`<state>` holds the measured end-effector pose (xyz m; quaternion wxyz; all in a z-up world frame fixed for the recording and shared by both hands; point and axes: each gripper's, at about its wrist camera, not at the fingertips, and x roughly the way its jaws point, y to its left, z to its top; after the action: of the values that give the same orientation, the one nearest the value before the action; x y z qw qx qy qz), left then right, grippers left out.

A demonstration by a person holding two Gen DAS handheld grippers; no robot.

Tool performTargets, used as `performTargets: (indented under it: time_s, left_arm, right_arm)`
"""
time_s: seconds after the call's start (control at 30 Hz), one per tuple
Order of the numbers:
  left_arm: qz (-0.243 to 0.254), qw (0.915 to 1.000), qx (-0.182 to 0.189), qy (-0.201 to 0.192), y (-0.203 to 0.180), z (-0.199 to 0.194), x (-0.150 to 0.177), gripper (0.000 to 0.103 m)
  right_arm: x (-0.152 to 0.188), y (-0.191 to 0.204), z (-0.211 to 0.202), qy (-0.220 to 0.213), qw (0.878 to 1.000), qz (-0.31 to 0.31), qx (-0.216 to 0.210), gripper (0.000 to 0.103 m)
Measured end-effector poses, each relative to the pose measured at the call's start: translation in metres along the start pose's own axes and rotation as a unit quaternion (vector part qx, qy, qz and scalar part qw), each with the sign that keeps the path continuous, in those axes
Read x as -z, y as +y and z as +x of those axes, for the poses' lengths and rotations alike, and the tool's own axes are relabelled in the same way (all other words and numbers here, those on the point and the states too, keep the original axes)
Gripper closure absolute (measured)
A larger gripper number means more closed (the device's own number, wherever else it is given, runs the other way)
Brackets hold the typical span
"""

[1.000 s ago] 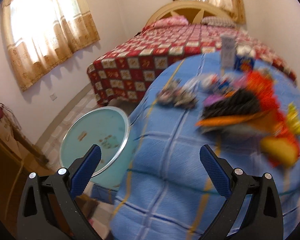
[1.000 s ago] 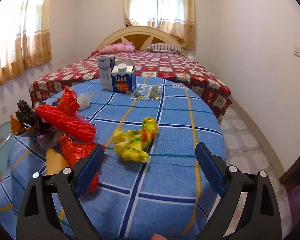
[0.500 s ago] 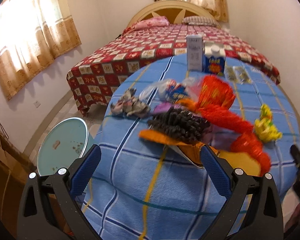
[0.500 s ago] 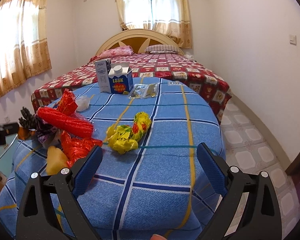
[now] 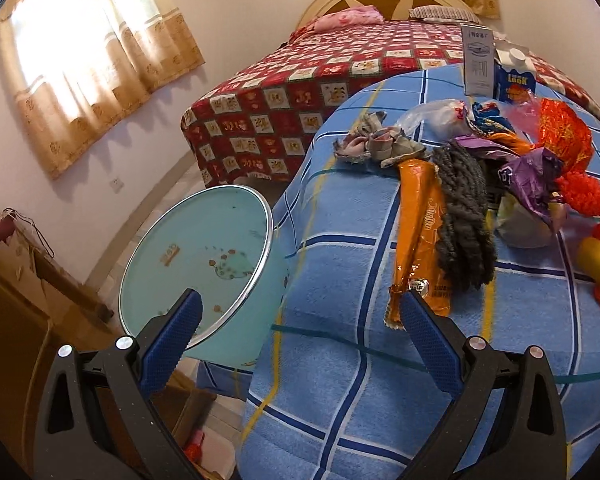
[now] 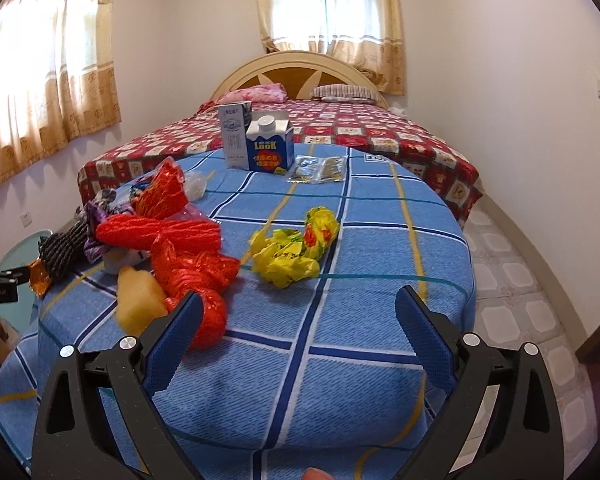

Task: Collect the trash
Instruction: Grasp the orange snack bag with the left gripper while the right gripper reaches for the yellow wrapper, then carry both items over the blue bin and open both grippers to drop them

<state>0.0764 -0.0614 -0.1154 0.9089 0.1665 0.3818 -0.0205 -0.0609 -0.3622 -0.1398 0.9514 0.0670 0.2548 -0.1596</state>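
- Just ahead of my left gripper (image 5: 300,316), its jaws spread wide and holding nothing, the near end of an orange snack wrapper (image 5: 418,236) lies on the blue checked tablecloth (image 5: 340,360), almost at the tip of the right-hand finger.
- Beside that wrapper, on its right, I see a dark grey yarn bundle (image 5: 464,216) touching it, and beyond both a scrap of grey-pink cloth (image 5: 376,144).
- Further off to the right I make out a purple foil wrapper (image 5: 528,176), a red foil bag (image 5: 566,136) and a clear plastic bag (image 5: 436,114) heaped together.
- Below and to the left of the left gripper, off the table edge, a light green bin (image 5: 204,264) stands on the floor with a few bits inside.
- Ahead of my right gripper (image 6: 298,316), which is also wide open and empty, a crumpled yellow plastic bag (image 6: 294,250) lies between the 2 fingers' lines of sight, well apart from them.
- Close to its left finger I see red mesh netting (image 6: 188,256) and a yellow lump (image 6: 138,300), touching each other.
- At the far side of the table stand 2 cartons, a blue "LOOK" milk carton (image 6: 270,144) and a white carton (image 6: 235,134) just beside it, with 2 clear sachets (image 6: 318,168) to their right.
- Behind the table is a bed (image 6: 380,132) with a red patterned cover.
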Motion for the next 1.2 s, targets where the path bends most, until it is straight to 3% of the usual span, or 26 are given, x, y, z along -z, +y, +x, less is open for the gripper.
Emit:
performTargets:
  time_s: [0.3, 0.37, 0.4, 0.47, 0.53, 0.57, 0.87, 1.03, 1.2]
  left_arm:
    - [0.012, 0.999, 0.042, -0.004, -0.028, 0.0, -0.001, 0.011]
    - [0.018, 0.9986, 0.049, -0.001, -0.032, 0.004, -0.002, 0.035]
    - [0.017, 0.9981, 0.058, 0.007, -0.032, 0.008, -0.003, 0.04]
    - [0.013, 0.997, 0.075, 0.017, -0.03, 0.012, -0.004, 0.069]
    - [0.014, 0.9964, 0.083, 0.013, -0.028, 0.009, -0.005, 0.082]
    - [0.016, 0.9962, 0.085, 0.006, -0.029, 0.006, -0.004, 0.098]
    - [0.039, 0.9947, 0.079, -0.053, -0.024, -0.029, -0.008, 0.1]
    - [0.046, 0.9926, 0.064, -0.091, -0.014, -0.055, -0.014, 0.1]
    - [0.036, 0.9943, 0.046, -0.09, 0.001, -0.053, -0.019, 0.1]
  right_arm:
    - [0.004, 0.006, -0.001, 0.0, 1.0, -0.013, 0.0, 0.008]
    - [0.005, 0.006, 0.0, 0.0, 1.0, -0.015, 0.001, 0.008]
    - [0.005, 0.006, 0.001, 0.001, 1.0, -0.015, 0.001, 0.008]
    - [0.005, 0.006, 0.003, 0.004, 1.0, -0.015, 0.0, 0.008]
    - [0.006, 0.007, 0.004, 0.005, 1.0, -0.016, 0.0, 0.008]
    - [0.006, 0.008, 0.005, 0.006, 1.0, -0.017, 0.0, 0.008]
    - [0.007, 0.014, 0.003, 0.004, 1.0, -0.026, -0.005, 0.008]
    - [-0.001, -0.003, 0.006, 0.002, 1.0, -0.009, 0.016, 0.009]
    - [-0.011, -0.018, 0.013, 0.0, 0.999, 0.002, 0.033, 0.012]
